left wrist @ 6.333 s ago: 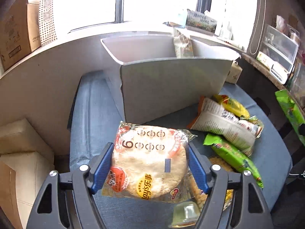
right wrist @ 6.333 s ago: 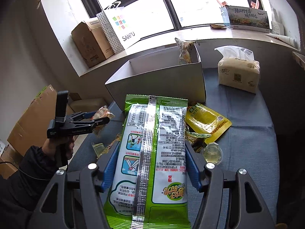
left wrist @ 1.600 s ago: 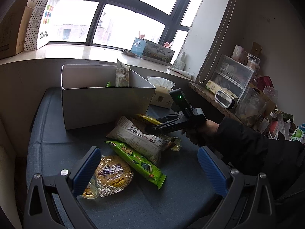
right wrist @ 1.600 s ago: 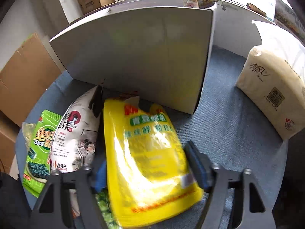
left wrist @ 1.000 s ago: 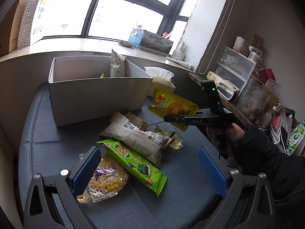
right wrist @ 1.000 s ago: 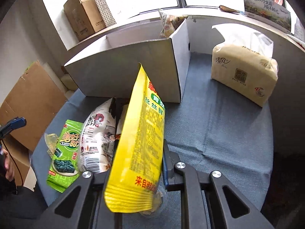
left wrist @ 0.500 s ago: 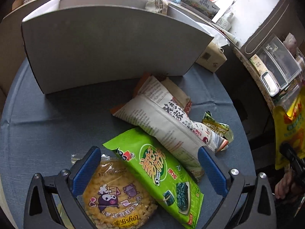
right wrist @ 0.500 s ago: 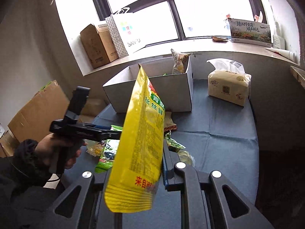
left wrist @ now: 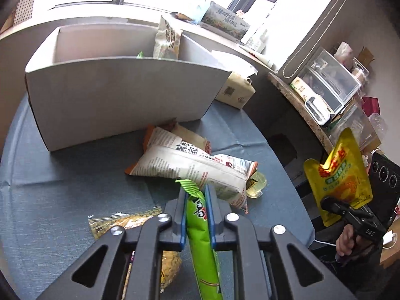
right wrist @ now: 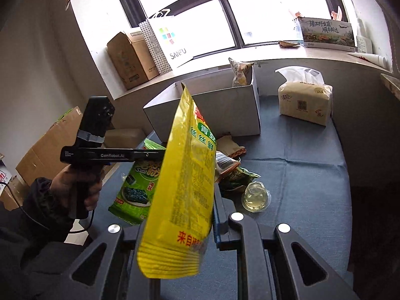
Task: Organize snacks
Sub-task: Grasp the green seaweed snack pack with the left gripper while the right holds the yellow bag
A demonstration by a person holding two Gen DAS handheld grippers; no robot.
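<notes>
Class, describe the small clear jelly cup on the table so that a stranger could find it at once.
Start at the big grey cardboard box on the blue-grey cloth table. In front of it lies a heap of snack bags. At the heap's right edge stands the small clear plastic jelly cup, the only see-through, round, rigid thing among flat printed packets.

The white box [left wrist: 120, 100] walls off the back of the bench [left wrist: 50, 195] — its top stands open, one packet [left wrist: 167, 40] upright inside. Before it, snack bags [left wrist: 190, 167] and a jelly cup [right wrist: 255, 196] crowd the middle; bare cloth runs right toward the tissue pack [right wrist: 305, 103].
</notes>
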